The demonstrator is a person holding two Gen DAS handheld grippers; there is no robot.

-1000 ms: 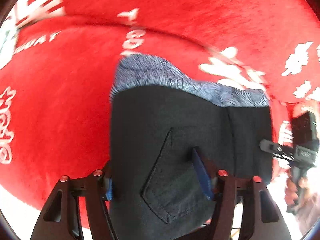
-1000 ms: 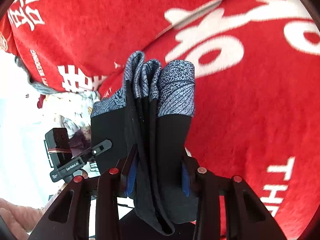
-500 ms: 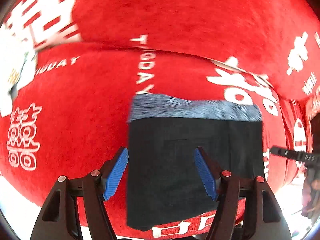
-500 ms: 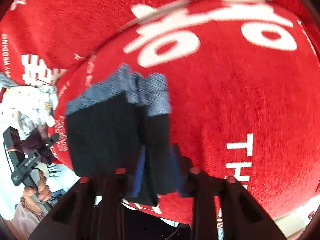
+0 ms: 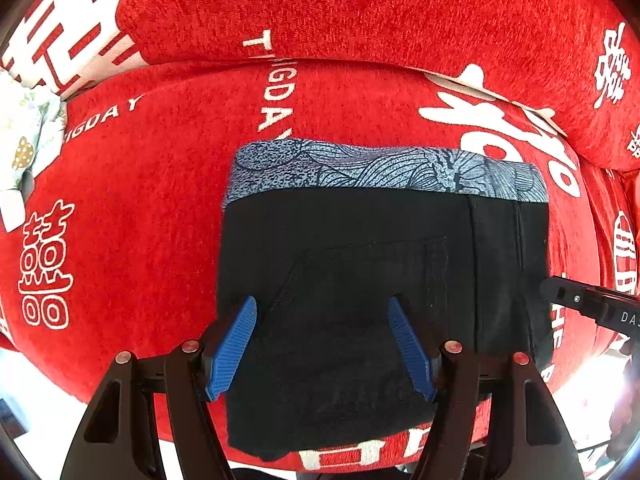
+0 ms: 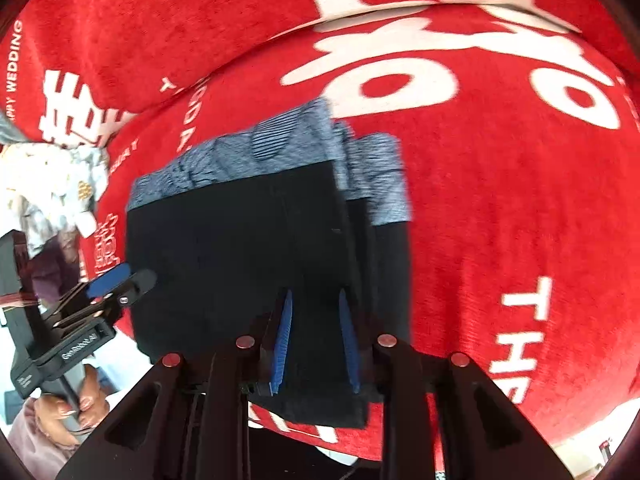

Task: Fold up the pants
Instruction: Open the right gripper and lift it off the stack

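The folded black pants [image 5: 360,280] with a blue-grey patterned waistband [image 5: 380,172] lie flat on the red sofa seat [image 5: 140,200]. My left gripper [image 5: 322,304] hangs open just above their near half, its blue pads [image 5: 236,348] clear of the cloth. In the right wrist view the pants [image 6: 240,260] show stacked layers at their right edge. My right gripper [image 6: 316,300] is over that edge with its jaws opening; the narrow gap shows black cloth, and both pad faces are bare. The left gripper [image 6: 112,280] appears there at the pants' left side.
The red backrest [image 5: 360,8] with white lettering rises behind the seat. A white patterned cloth [image 5: 28,128] is bunched at the seat's left end. A person's hand [image 6: 76,404] holds the left gripper's handle. The seat's front edge runs just under the pants.
The pants hung gripped in both grippers a second ago; they now lie flat on the seat. The left gripper let go and drew back. The right gripper's hold has loosened.
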